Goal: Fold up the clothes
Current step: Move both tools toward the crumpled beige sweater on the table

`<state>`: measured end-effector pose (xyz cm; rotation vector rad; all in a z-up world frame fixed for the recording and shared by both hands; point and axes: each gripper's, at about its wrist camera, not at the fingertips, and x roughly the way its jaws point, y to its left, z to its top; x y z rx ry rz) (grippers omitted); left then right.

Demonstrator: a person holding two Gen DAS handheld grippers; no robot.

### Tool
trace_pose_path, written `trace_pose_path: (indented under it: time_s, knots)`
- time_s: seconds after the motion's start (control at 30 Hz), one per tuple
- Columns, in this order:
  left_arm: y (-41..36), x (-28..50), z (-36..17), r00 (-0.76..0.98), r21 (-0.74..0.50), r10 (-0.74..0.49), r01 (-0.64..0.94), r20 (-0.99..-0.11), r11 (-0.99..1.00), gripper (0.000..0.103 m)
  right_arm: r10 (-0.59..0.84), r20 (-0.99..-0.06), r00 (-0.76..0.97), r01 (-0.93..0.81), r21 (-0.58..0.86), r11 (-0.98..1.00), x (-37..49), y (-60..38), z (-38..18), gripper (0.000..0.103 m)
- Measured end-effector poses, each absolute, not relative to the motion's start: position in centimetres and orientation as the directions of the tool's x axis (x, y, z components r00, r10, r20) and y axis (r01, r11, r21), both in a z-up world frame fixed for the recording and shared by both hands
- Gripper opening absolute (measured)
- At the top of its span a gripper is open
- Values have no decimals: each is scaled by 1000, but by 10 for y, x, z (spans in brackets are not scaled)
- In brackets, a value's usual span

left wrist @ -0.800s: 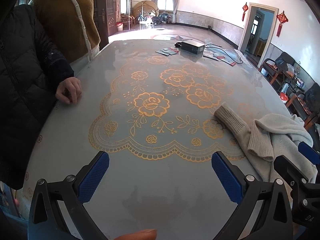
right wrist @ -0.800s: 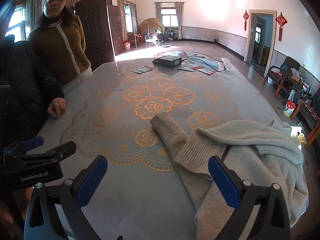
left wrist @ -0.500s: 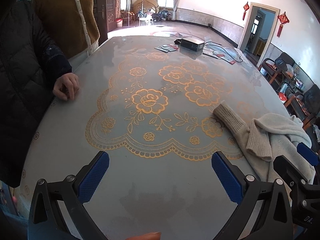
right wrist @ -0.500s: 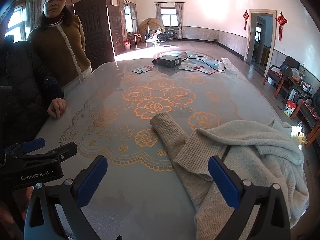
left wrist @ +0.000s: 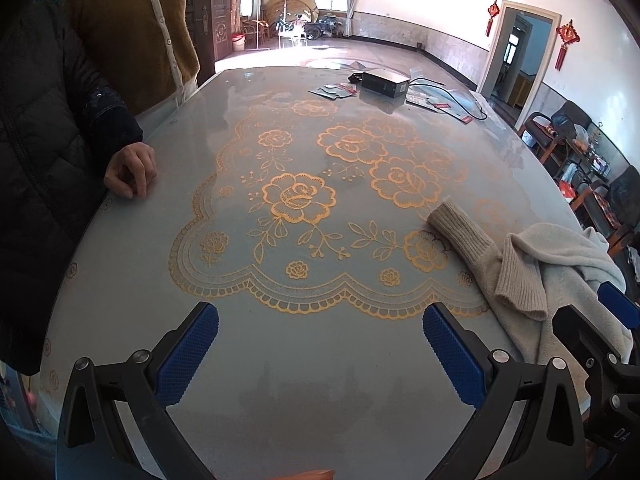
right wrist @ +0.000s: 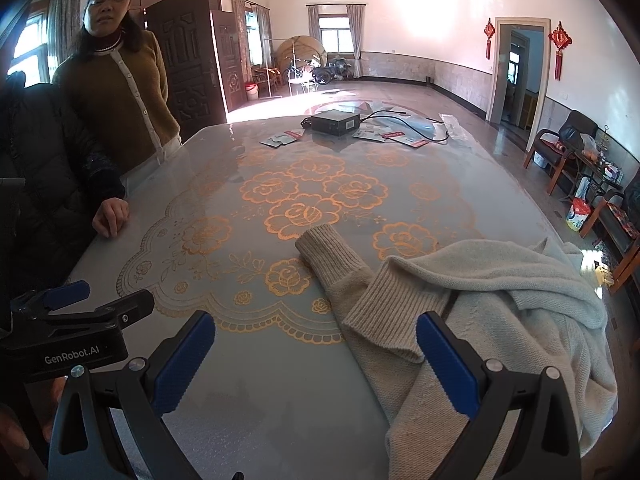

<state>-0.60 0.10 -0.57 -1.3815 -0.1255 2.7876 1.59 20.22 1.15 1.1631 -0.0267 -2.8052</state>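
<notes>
White lettering reading "GenRobot.AI" runs along the black body of the left gripper (right wrist: pixel 76 320) where it shows at the left edge of the right wrist view; in the left wrist view the letters "DA" can be read on the black housing of the right gripper (left wrist: pixel 612 320). Print on the red-and-white leaflets (right wrist: pixel 404 138) at the far end is too small to read.

The surface is a large glossy grey table with an orange rose-and-lace pattern (left wrist: pixel 320 380). A black flat box (right wrist: pixel 335 122) with a cable sits at its far end. The room is wide, with a pale polished floor, a curtained window, dark carved doors and red hanging knot ornaments (right wrist: pixel 560 42) beside a doorway. A person's hand (left wrist: pixel 130 170) rests on the table's left edge.

The crumpled beige knitted sweater (right wrist: pixel 480 304) lies on the table's near right part. One ribbed sleeve (right wrist: pixel 328 252) stretches away from the heap toward the table's middle, cuff outward.

Both grippers stand with jaws wide apart and nothing between them.
</notes>
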Motion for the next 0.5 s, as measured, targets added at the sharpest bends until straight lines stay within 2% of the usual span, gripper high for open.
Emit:
trace_pose_path:
  time_s: [0.5]
  knots:
    - [2,-7,-8,-604,-63,42,14,-796,-998,103,-102,-705,-702,86,58,-995,15,204,13,103]
